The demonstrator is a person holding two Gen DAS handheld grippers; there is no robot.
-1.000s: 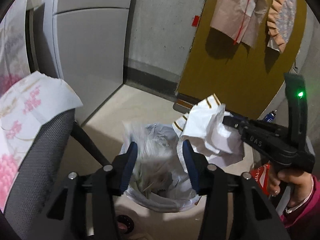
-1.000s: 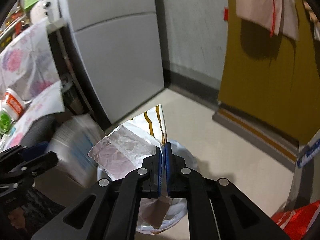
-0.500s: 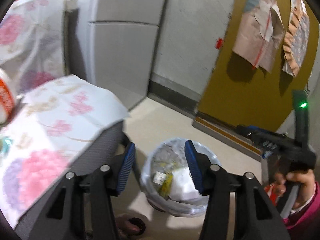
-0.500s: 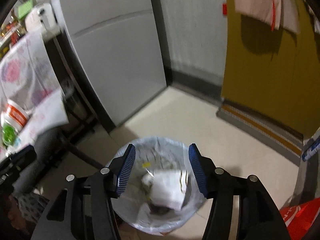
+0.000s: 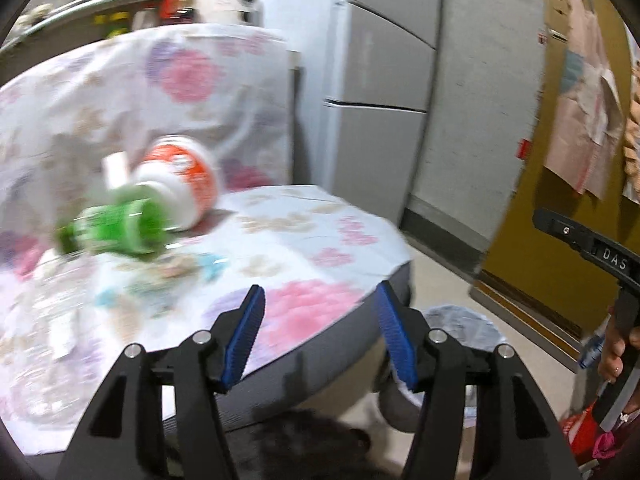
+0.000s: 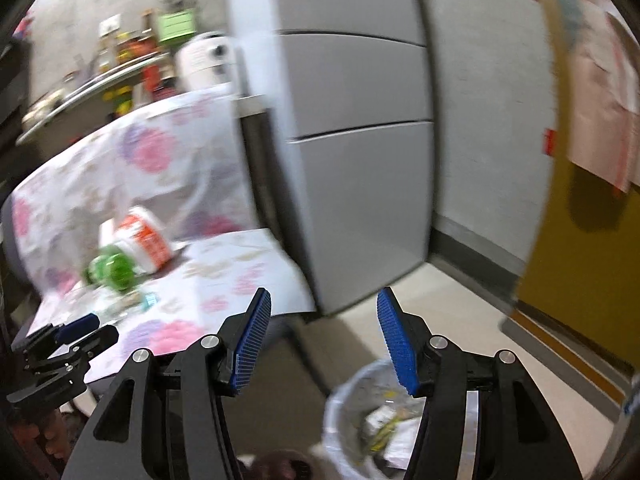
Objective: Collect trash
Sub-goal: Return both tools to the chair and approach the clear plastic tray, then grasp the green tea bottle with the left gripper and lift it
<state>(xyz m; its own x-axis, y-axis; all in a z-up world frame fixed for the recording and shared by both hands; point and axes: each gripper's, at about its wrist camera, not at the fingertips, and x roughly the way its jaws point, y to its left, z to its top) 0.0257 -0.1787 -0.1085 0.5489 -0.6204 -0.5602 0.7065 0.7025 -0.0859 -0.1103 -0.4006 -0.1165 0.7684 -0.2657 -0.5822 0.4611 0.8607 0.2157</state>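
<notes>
Below my right gripper (image 6: 323,338) sits the bin (image 6: 344,400), lined with a white bag, crumpled paper inside; its jaws stand apart, empty. My left gripper (image 5: 320,332) has its jaws opening, nothing between them. Beyond them, on the floral cloth (image 5: 320,240), a green bottle (image 5: 116,228) and an orange-and-white tub (image 5: 180,184) lie tipped over, touching.

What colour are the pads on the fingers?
Blue, ribbed pads; clearest in the right wrist view.
</notes>
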